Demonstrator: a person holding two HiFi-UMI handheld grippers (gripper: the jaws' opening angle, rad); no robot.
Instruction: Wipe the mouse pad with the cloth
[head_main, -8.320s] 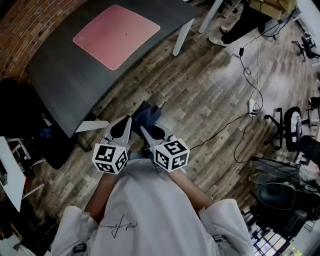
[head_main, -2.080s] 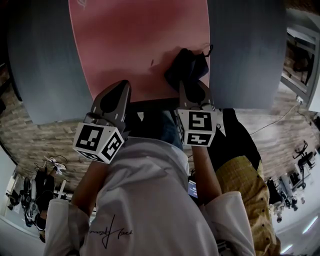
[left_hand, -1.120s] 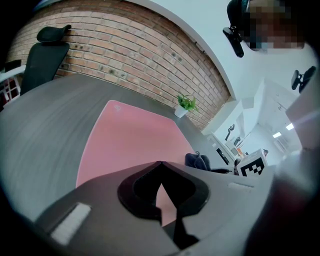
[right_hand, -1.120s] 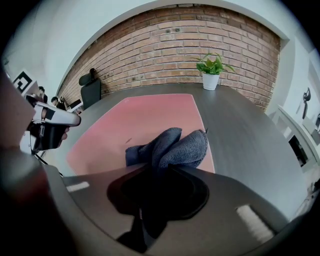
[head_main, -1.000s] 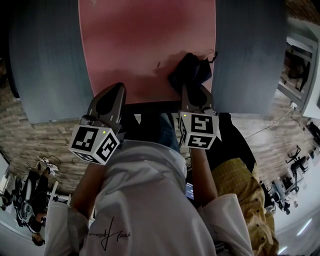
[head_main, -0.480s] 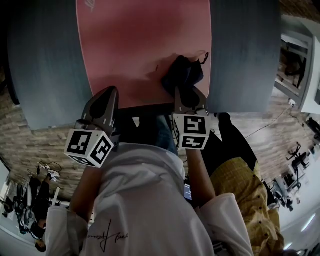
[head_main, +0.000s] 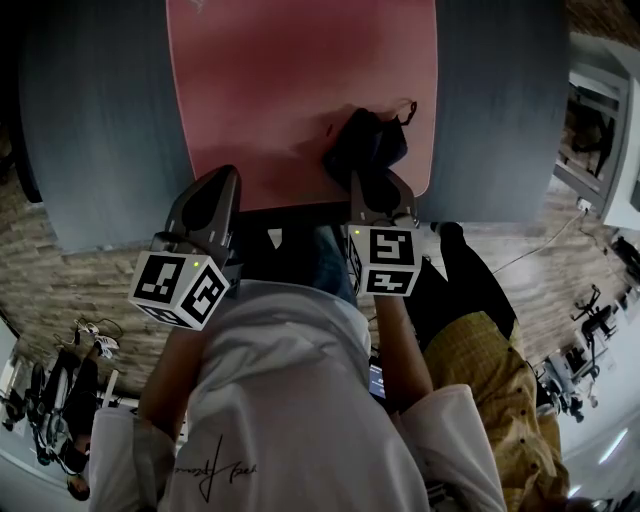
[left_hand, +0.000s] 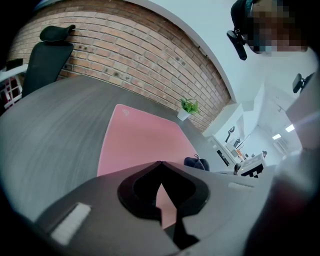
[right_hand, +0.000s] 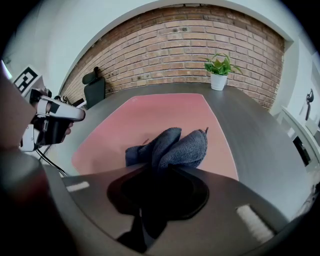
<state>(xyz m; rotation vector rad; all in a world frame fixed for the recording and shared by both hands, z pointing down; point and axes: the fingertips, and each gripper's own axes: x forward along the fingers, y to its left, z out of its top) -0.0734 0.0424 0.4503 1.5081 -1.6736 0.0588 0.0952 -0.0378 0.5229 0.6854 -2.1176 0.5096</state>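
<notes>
A pink mouse pad (head_main: 300, 90) (left_hand: 140, 145) (right_hand: 165, 117) lies on a dark grey table (head_main: 90, 110). A dark blue cloth (head_main: 365, 145) (right_hand: 170, 145) rests bunched on the pad's near right part, and my right gripper (head_main: 375, 185) (right_hand: 157, 167) is shut on it. My left gripper (head_main: 212, 190) (left_hand: 160, 164) hangs over the pad's near left edge, jaws shut with nothing between them. The cloth (left_hand: 197, 162) shows small at the right in the left gripper view.
A small potted plant (right_hand: 218, 67) (left_hand: 187, 107) stands at the table's far end by a brick wall. A black office chair (left_hand: 47, 57) (right_hand: 95, 85) is beyond the table. A second person in a yellow top (head_main: 490, 380) is close behind on the right.
Since the earliest frame I have come from the floor up to the table. In the last second the right gripper with the cloth shifted slightly left on the pad; the left gripper stayed near the pad's edge.
</notes>
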